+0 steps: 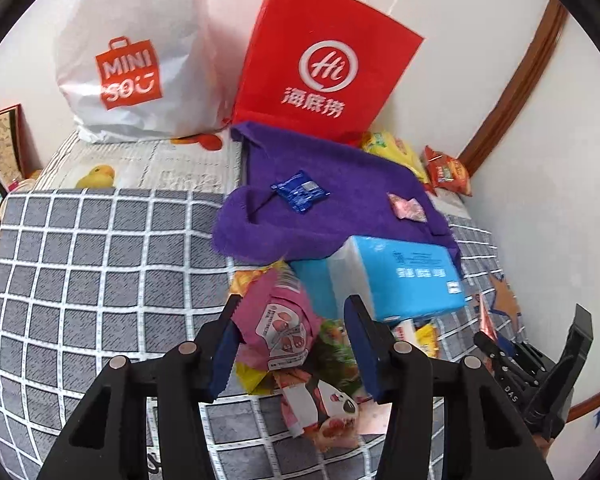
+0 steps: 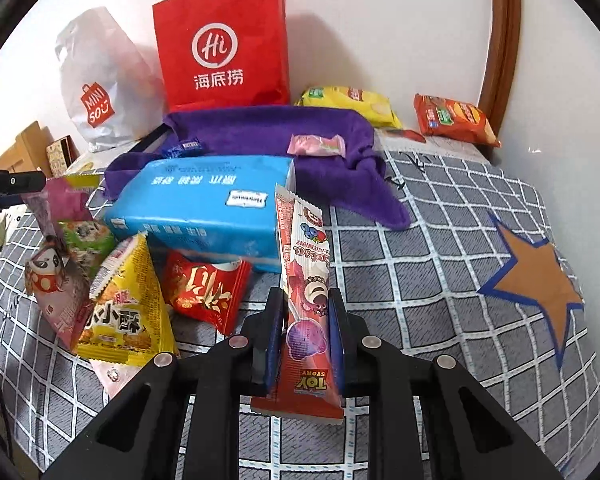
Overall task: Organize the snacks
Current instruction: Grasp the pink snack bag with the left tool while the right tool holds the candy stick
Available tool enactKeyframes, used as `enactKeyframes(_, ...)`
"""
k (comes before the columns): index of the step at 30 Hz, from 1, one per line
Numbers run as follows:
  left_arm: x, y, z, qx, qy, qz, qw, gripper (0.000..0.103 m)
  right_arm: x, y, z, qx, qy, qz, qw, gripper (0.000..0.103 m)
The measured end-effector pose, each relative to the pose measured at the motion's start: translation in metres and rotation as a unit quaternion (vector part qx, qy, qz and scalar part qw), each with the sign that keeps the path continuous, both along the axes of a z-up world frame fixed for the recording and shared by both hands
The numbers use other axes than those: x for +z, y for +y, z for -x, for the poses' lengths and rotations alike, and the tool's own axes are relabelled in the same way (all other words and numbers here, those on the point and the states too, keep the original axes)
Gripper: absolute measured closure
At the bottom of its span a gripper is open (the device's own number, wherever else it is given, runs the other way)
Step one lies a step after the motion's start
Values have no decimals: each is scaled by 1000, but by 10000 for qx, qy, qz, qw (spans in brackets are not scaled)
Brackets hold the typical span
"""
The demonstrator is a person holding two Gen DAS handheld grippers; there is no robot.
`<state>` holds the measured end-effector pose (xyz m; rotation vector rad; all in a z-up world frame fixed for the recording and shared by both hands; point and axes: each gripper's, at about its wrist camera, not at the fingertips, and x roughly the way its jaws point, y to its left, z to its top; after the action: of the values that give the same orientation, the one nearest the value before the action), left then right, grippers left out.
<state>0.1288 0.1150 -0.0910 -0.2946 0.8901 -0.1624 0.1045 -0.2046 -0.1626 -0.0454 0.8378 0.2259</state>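
Observation:
My left gripper point(image 1: 294, 304) is shut on a puffy pink snack packet point(image 1: 276, 320), held above a heap of snacks on the checked bedspread point(image 1: 100, 260). The right pad seems to stand slightly off the packet's edge. In my right gripper point(image 2: 306, 294), which is shut, stands a long red lollipop packet point(image 2: 304, 264) with a bear print, pointing up and away. A yellow triangular packet point(image 2: 128, 304), a red packet point(image 2: 204, 288) and a panda-print packet point(image 1: 324, 404) lie in the heap. On the purple towel point(image 2: 268, 128) rest a pink candy point(image 2: 316, 146) and a small blue packet point(image 1: 300, 192).
A blue tissue pack point(image 2: 204, 204) lies between the heap and the towel. A red paper bag point(image 2: 220, 48) and a white plastic bag point(image 2: 96, 92) stand against the wall. Yellow chips point(image 2: 352, 104) and an orange cracker packet point(image 2: 454, 120) lie at the back right.

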Motion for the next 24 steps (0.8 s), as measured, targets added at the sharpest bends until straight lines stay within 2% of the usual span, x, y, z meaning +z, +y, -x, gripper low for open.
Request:
enactKeyframes(4,0,-6,-1,1,-39,-187,9998,60,5,-3,-4,-26,-36,-73,10000,82)
enactKeyframes(8,-1,-5,-1,30,-10,-146,9999,66,5,-4,-6,-31,-18,-164,9999,82)
enactKeyframes(15,-12,-1,-5,6,171,-123,9998,67,5,1,-3,51,-21,-194,9998,82)
enactKeyframes(18,-28,0,-12,8,345,-131,9993,60,2,4,-3,73,-1,-183,9998,82)
enactKeyframes(21,-45,2,-19,65,549,-33,9985,59,-2,5,-3,87,51,-171,9998,82)
enactKeyframes(24,-57,2,-26,57,668,191,9976,50,-6,4,-4,80,111,-162,9998,82)
